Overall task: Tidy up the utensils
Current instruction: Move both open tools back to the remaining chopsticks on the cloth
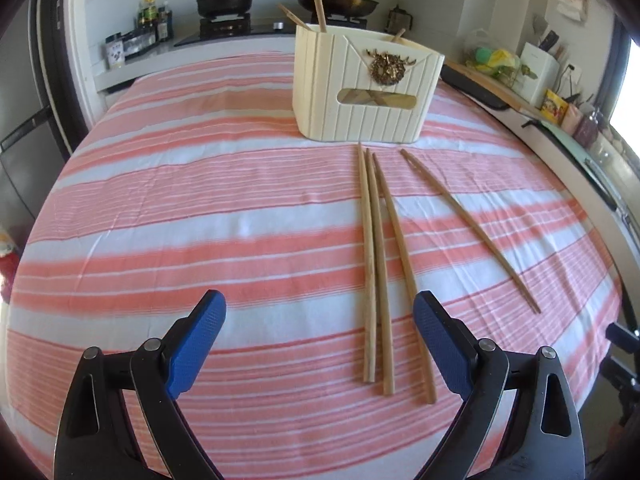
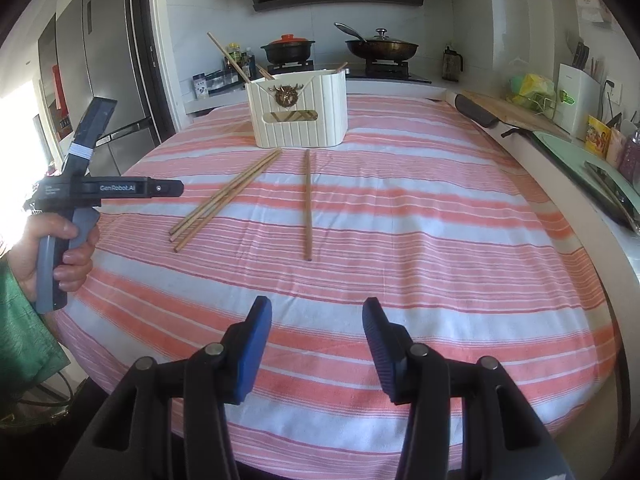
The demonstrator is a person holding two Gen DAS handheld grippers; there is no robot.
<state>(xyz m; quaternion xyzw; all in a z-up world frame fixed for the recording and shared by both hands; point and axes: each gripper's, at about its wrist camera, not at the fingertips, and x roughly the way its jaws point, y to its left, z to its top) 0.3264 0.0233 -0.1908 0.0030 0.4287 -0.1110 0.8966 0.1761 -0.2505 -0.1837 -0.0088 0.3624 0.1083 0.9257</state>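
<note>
Both tongs spread and empty above loose chopsticks

On the pink-and-white striped tablecloth point(image 1: 200, 200), four bare wooden chopsticks point(image 1: 376, 264) lie just in front of the cream ribbed plastic holder point(image 1: 360, 92) near the far edge, which already has some inside. The left gripper point(image 1: 320, 340) hangs wide by their near ends, likely lining up a pick; the right gripper point(image 2: 316, 344) hovers apart, nothing between its pads.

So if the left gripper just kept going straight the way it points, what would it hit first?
Probably the striped cloth, just left of the three chopsticks. The left gripper is open and tilted down; depth is hard to judge.
</note>
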